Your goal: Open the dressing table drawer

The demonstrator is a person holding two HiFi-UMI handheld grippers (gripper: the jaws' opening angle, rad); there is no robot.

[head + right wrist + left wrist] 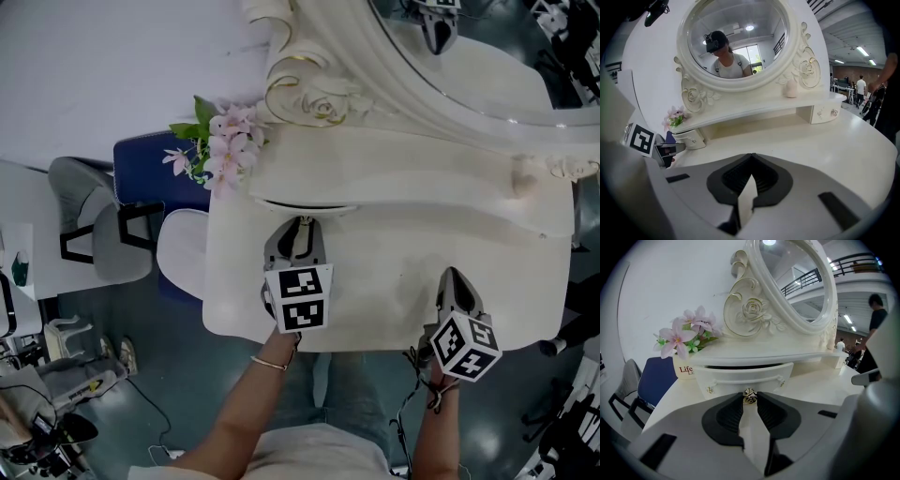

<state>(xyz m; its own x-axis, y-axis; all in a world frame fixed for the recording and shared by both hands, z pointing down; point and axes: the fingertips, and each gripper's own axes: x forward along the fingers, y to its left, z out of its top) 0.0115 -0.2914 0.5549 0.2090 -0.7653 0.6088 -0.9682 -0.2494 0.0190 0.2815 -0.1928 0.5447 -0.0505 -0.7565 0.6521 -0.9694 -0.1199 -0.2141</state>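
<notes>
**Now the left claw has the knob, and the pull goes straight back**

The left gripper [750, 400] is closed on the small gold knob [749, 396], with one dark pad pressing on each side of it. The knob sits in the middle of the drawer [740, 376]. The drawer is under the low shelf at the foot of the mirror [797, 282], on the mirror's left side. Its front runs crosswise to the jaws, so the opening move probably goes back along the jaws, away from the mirror and toward the person. A dark gap shows over the drawer front, and in the head view the front stands a little forward of the shelf, so I judge it slightly open already.

The right gripper [751, 157] has its jaws together with nothing between them. It hangs over the table top [825, 140] in front of the mirror's right side, well apart from the drawer, so the left hand is clearly the nearer one.

Left of the mirror's foot stands a flower pot [683, 371] with "Life" in red letters. The line under it is partly hidden.
</notes>
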